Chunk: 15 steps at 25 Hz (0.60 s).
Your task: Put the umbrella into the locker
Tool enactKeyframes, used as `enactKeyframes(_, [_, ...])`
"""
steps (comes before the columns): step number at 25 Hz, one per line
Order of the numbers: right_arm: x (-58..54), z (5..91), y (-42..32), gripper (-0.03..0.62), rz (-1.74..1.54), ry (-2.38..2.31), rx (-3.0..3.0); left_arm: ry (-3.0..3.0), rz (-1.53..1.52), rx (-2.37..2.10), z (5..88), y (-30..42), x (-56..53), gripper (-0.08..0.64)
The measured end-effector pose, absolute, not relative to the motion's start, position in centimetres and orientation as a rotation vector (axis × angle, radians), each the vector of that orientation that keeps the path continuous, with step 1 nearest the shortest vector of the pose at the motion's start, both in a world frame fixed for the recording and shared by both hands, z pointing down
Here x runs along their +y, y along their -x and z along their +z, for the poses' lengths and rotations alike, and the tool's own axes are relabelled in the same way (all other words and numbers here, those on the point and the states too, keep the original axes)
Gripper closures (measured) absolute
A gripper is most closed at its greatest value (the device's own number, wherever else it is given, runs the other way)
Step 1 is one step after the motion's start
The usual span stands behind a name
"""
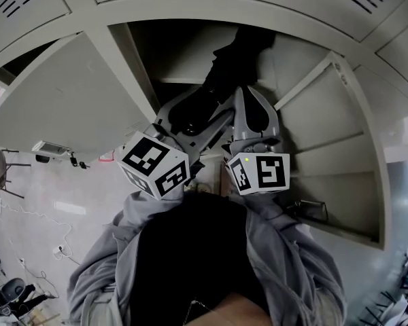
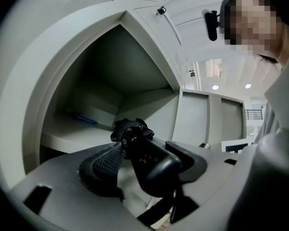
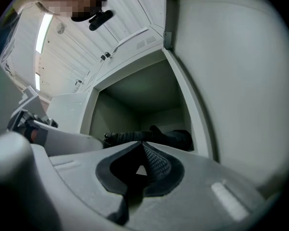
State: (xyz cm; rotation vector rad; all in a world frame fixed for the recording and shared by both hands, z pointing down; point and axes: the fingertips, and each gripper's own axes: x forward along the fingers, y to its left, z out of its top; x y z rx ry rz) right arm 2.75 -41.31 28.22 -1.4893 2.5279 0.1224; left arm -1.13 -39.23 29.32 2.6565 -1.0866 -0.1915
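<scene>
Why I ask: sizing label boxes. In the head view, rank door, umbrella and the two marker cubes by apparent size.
1. Door
2. Umbrella
3. Left cube and right cube: alike, so unranked. Both are nearest the camera.

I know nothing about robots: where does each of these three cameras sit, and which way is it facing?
Head view: on the person's head, facing the open locker; grey sleeves, left gripper and right gripper show.
Left gripper view: on the left gripper, looking into the locker along open jaws, umbrella handle between them.
Right gripper view: on the right gripper, looking into the locker past shut jaws.
Shared: all three see the umbrella and the locker.
</scene>
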Motion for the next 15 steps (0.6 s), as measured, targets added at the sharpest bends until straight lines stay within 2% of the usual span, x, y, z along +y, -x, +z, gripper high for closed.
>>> enactKeyframes(15, [-43.6, 27.0, -0.7, 0.589, 0.182, 1.512, 2.521, -2.773, -0.120, -1.116, 28.8, 6.2, -35.1, 0.294])
